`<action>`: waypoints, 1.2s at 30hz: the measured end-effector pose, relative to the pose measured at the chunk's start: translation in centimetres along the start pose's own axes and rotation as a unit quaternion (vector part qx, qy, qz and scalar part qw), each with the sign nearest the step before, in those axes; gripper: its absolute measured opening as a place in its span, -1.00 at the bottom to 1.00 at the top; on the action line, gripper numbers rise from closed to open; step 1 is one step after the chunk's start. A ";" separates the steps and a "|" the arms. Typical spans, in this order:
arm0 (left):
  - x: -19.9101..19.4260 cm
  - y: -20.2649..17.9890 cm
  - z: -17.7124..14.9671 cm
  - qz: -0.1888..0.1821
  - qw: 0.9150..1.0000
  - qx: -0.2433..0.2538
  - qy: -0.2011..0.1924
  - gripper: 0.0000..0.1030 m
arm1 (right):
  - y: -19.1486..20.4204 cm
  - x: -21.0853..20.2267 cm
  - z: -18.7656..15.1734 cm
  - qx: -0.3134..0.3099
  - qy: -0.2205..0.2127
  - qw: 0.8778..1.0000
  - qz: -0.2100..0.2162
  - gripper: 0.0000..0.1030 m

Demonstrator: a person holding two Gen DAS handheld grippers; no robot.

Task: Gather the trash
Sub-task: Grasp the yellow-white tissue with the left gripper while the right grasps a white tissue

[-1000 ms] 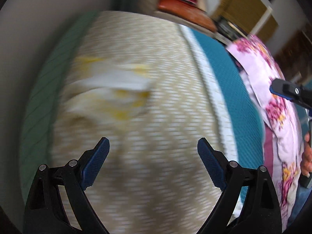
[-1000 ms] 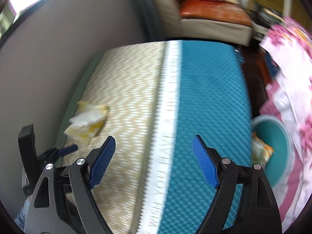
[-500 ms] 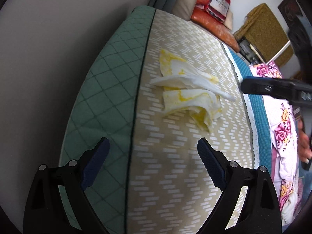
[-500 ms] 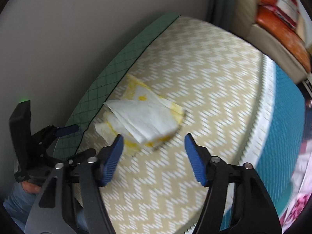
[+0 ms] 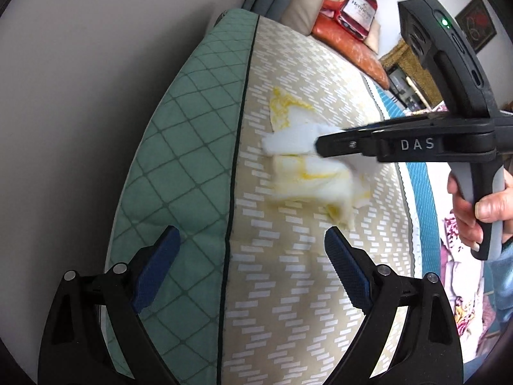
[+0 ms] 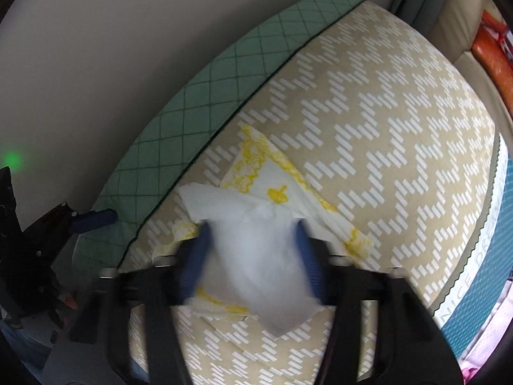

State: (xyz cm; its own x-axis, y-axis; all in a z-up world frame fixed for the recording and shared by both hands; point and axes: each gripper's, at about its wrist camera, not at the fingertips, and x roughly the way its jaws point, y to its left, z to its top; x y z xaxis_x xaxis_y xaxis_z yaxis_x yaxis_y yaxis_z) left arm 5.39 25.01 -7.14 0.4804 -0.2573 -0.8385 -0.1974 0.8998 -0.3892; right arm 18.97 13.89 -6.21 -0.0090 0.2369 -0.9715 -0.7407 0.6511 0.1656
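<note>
Right gripper (image 6: 253, 256) jaws just closing, pinching crumpled napkin (image 6: 256, 256). Left gripper (image 5: 250, 266) wide open, empty, at napkin's 6 o'clock. Risk: thin tissue tears or loose layer drops on lift.

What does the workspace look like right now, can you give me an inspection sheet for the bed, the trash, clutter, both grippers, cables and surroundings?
Surface: bed cover, beige chevron, green quilted edge beside the wall.
Job's things: crumpled white and yellow napkin lying on the cover.
Clutter: nothing seen on the cover.
Grippers: right gripper jaws have just been closing, napkin between its pads; left gripper open, empty, short of the napkin.
Cables: nothing seen.
Surroundings: grey wall; orange cushion and red box beyond the bed.
</note>
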 end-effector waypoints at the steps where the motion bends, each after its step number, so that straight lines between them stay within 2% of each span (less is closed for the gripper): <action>1: 0.1 -0.1 0.1 -0.001 1.000 0.000 0.001 0.78 | -0.3 -0.3 -0.1 0.003 -0.003 1.000 0.000 -0.76; 3: 0.2 -0.5 0.2 -0.007 1.000 0.003 0.002 0.78 | -0.9 -1.3 -0.5 0.018 -0.019 1.000 -0.003 -0.86; 9: 0.7 -2.4 1.1 -0.011 1.000 0.021 0.000 0.78 | -4.2 -5.7 -2.1 0.075 -0.074 0.994 0.009 -0.89; 14: 2.2 -5.4 2.4 -0.015 0.998 0.054 0.005 0.78 | -7.6 -8.3 -4.2 0.121 -0.104 0.987 0.023 -0.89; 20: 5.5 -8.7 3.2 0.019 0.995 0.097 0.014 0.78 | -11.1 -9.7 -6.7 0.166 -0.122 0.978 0.036 -0.89; 23: 6.5 -9.8 3.5 0.042 0.993 0.112 0.003 0.75 | -12.7 -10.1 -8.1 0.180 -0.133 0.974 0.036 -0.89; 24: 6.7 -10.2 3.5 0.053 0.992 0.116 -0.002 0.67 | -13.4 -10.4 -8.8 0.185 -0.138 0.972 0.036 -0.89; 25: 6.8 -10.4 3.6 0.063 0.991 0.119 -0.006 0.49 | -13.7 -10.5 -9.3 0.188 -0.141 0.971 0.037 -0.89; 27: 6.7 -10.9 3.8 0.077 0.990 0.114 -0.014 0.06 | -14.5 -10.6 -10.4 0.197 -0.149 0.968 0.036 -0.89; 29: 6.8 -10.7 4.3 0.070 0.993 0.097 -0.012 -0.53 | -14.6 -10.3 -11.5 0.204 -0.155 0.966 0.036 -0.89; 32: 6.8 -11.0 4.7 0.073 0.994 0.084 -0.016 -0.76 | -15.3 -10.7 -13.4 0.222 -0.162 0.961 0.046 -0.89; 36: 5.8 -12.6 4.6 0.063 0.994 0.086 -0.026 -0.77 | -17.4 -11.2 -15.8 0.250 -0.175 0.950 0.059 -0.89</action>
State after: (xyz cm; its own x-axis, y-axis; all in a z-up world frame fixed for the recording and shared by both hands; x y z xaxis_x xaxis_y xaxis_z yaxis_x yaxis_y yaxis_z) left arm 14.62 13.82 -5.38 0.5063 -0.1237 -0.8535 -0.1127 0.9717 -0.2077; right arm 21.37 -11.46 -0.86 0.2171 0.4983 -0.8394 -0.3352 0.8457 0.4153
